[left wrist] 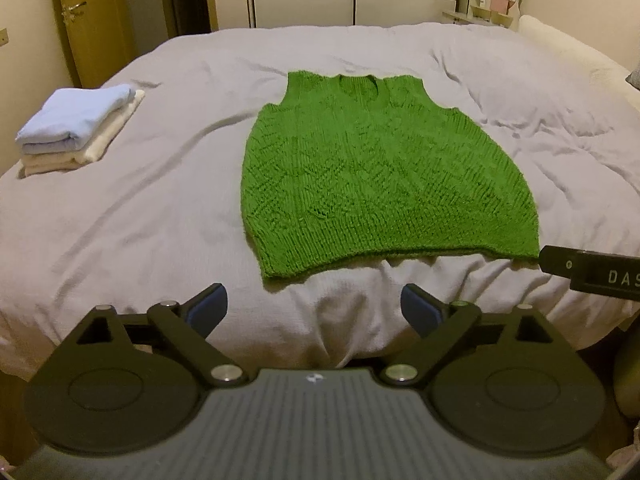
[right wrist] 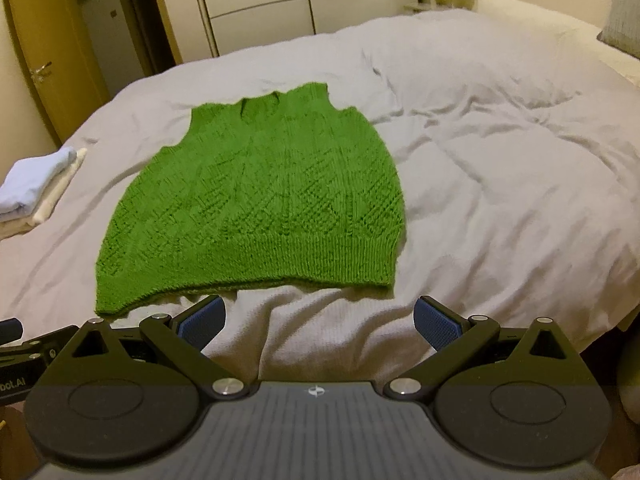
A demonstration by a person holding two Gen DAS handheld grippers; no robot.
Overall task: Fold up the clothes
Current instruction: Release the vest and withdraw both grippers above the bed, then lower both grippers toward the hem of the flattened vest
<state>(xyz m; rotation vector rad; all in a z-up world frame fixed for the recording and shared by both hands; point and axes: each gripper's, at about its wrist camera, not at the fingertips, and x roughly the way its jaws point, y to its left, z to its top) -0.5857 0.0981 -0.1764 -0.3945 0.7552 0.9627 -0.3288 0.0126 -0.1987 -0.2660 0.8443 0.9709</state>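
Both my tongs hang wide apart and empty over the near edge of the bed [left wrist: 120, 208].

Ahead of my left gripper [left wrist: 314, 308] the green knitted vest [left wrist: 380, 176] lies flat, hem nearest, neck far; my right gripper [right wrist: 320, 320] sits just short of that hem. Folded clothes [left wrist: 76, 128] are stacked far left.
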